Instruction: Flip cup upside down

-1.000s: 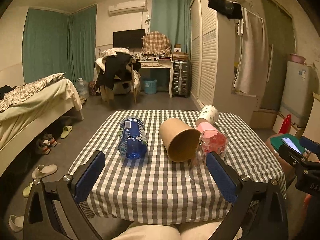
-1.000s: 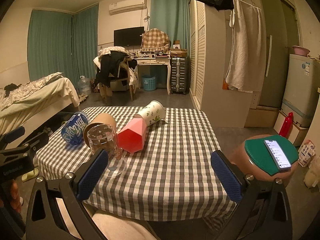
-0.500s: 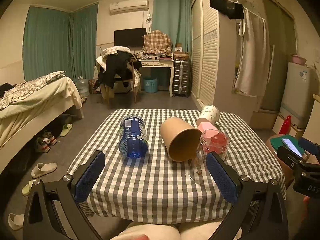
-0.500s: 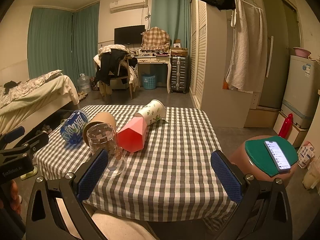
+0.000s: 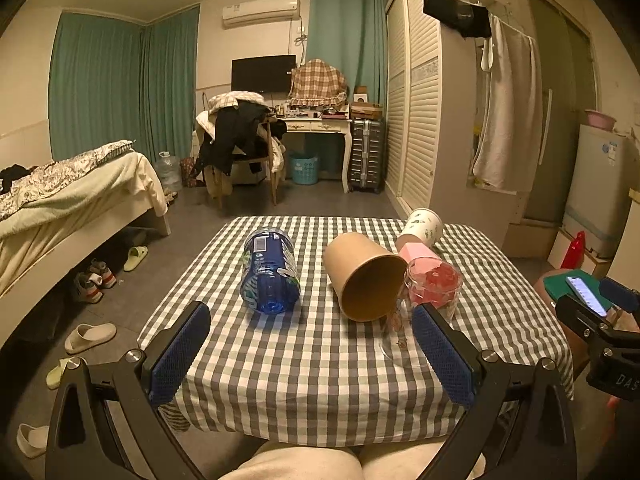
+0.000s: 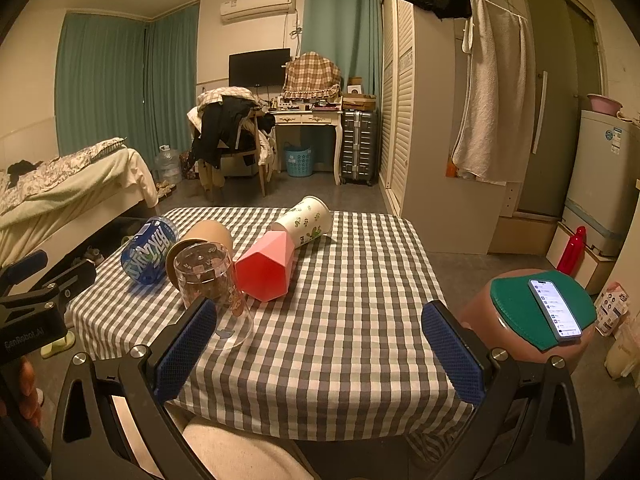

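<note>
Several cups lie on their sides on a checked tablecloth (image 5: 320, 364): a blue cup (image 5: 270, 276), a brown paper cup (image 5: 364, 280), a clear glass cup (image 5: 420, 312), a pink faceted cup (image 5: 418, 252) and a white leaf-print cup (image 5: 422, 226). In the right wrist view they show as the blue cup (image 6: 148, 254), brown cup (image 6: 208, 236), glass cup (image 6: 212, 292), pink cup (image 6: 266, 266) and white cup (image 6: 306, 222). My left gripper (image 5: 312, 352) is open and empty, near the table's front edge. My right gripper (image 6: 320, 348) is open and empty, to the right of the glass cup.
A stool with a green pad and a phone (image 6: 554, 308) stands right of the table. A bed (image 5: 60, 208) is at the left with slippers (image 5: 90, 336) on the floor. A wardrobe (image 5: 420, 120), desk and chair stand behind.
Both grippers have shifted slightly; the cups have not moved and both grippers stay open.
</note>
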Motion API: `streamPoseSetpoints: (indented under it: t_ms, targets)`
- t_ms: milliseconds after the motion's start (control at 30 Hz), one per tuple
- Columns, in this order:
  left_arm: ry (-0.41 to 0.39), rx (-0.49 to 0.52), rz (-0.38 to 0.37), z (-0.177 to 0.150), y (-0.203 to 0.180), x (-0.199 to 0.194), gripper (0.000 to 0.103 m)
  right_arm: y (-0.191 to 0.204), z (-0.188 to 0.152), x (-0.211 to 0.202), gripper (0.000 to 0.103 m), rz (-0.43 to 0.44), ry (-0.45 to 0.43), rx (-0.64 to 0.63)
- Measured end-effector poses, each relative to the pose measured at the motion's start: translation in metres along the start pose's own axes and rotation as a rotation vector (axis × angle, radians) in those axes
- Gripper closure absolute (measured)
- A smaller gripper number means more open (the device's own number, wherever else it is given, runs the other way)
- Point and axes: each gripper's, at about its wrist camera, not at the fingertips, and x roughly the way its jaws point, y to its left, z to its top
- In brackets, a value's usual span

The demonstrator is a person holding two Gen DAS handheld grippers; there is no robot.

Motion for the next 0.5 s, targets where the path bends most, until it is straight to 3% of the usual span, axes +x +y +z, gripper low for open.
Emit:
streamPoseSetpoints:
  t_ms: [500]
  targets:
    - [0.006,-0.007,0.002,-0.0054,0.0022,0.0012,0.0,0.0024,-0.0043,0.0019,0.0,0.004,0.02,-0.008]
